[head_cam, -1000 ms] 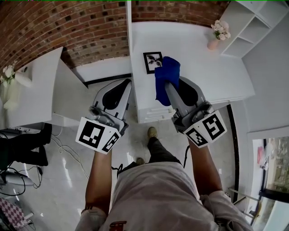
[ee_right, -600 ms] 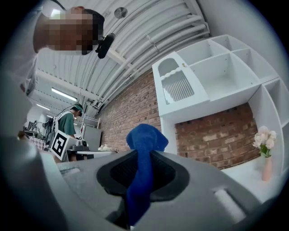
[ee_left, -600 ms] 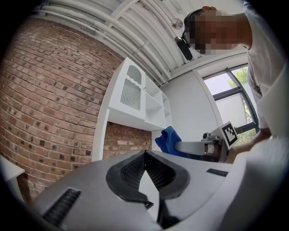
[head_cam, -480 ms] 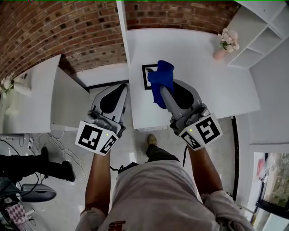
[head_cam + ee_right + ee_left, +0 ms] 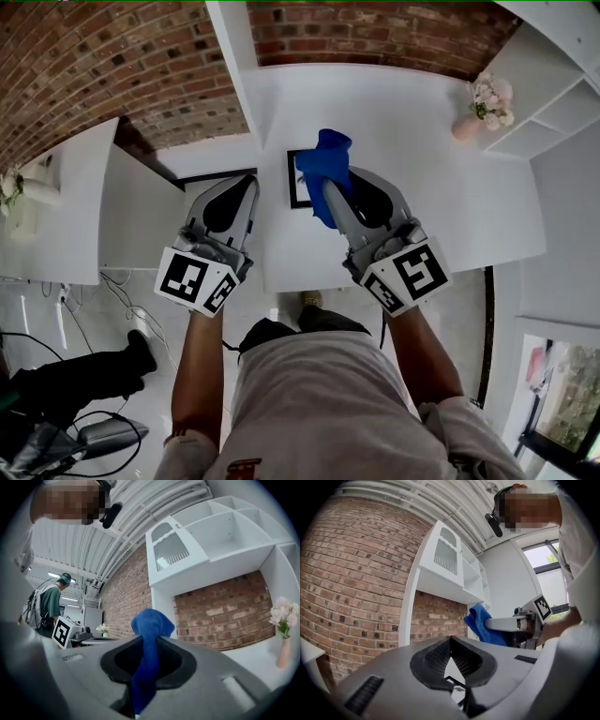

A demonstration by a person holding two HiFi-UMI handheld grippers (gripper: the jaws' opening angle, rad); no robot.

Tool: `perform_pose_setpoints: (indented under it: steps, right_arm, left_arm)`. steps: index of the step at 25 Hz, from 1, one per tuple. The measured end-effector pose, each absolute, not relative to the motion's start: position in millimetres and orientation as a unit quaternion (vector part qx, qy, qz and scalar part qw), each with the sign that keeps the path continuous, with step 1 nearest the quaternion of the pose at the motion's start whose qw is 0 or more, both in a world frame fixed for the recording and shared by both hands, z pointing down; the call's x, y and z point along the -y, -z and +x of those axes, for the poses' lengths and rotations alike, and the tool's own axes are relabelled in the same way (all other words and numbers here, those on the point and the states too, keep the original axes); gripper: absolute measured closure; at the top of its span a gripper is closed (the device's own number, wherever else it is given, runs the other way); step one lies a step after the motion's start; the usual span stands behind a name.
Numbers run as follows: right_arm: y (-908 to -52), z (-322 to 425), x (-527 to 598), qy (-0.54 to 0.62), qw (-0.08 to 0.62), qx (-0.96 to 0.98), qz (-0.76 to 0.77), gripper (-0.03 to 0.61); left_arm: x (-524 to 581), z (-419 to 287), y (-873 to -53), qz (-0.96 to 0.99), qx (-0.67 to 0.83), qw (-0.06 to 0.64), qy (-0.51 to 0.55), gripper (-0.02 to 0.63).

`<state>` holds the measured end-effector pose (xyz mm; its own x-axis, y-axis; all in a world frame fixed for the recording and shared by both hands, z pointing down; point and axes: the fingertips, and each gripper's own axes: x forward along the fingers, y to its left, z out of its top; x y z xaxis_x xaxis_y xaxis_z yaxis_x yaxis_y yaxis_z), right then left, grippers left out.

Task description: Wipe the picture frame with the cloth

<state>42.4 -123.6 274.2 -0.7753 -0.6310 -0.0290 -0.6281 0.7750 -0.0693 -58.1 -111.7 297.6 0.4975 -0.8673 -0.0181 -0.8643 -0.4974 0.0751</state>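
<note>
A small black picture frame (image 5: 297, 179) lies flat on the white table (image 5: 441, 197), near its left edge. My right gripper (image 5: 330, 190) is shut on a blue cloth (image 5: 323, 169), which bunches past the jaw tips and covers the frame's right part. In the right gripper view the cloth (image 5: 149, 634) runs down between the closed jaws. My left gripper (image 5: 250, 184) is shut and holds nothing; it hovers just left of the frame, by the table's left edge. From the left gripper view the cloth (image 5: 480, 620) shows to the right, with that view's own jaws (image 5: 451, 641) meeting at a point.
A pink vase of flowers (image 5: 486, 101) stands at the table's far right, beside a white shelf unit (image 5: 562, 84). A brick wall (image 5: 112, 66) runs behind. A second white table (image 5: 56, 206) is at the left. Cables and someone's legs (image 5: 84, 375) are on the floor.
Both grippers have moved forward over the table toward the frame. The cloth now hangs over the frame's right side. Neither gripper's jaws changed.
</note>
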Motion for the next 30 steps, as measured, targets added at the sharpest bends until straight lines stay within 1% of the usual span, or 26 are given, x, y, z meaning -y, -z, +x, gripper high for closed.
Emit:
perform_pose_setpoints:
  steps: [7,12,22,26,30]
  right_arm:
    - [-285,42,155,0.048,0.016,-0.939,-0.341,0.506]
    - [-297,35,171,0.056,-0.004,-0.934,-0.353,0.506]
    - [-345,24,212,0.090,-0.077,-0.909,-0.399,0.506]
    - [-365,18,221,0.100,-0.115,-0.903,-0.403,0.506]
    - [-387,11,235,0.112,-0.158,-0.894,-0.404,0.506]
  left_arm:
    - [140,-54,-320,0.868,0.495,0.047,-0.003,0.614]
    - [156,-61,-338,0.872,0.485,0.057,-0.008,0.614]
    - [191,-63,-395,0.866,0.475,0.146,-0.052,0.611]
    - [203,-60,-420,0.858,0.473,0.186,-0.080,0.590]
    - [215,-59,-446,0.843,0.473,0.230,-0.115,0.538]
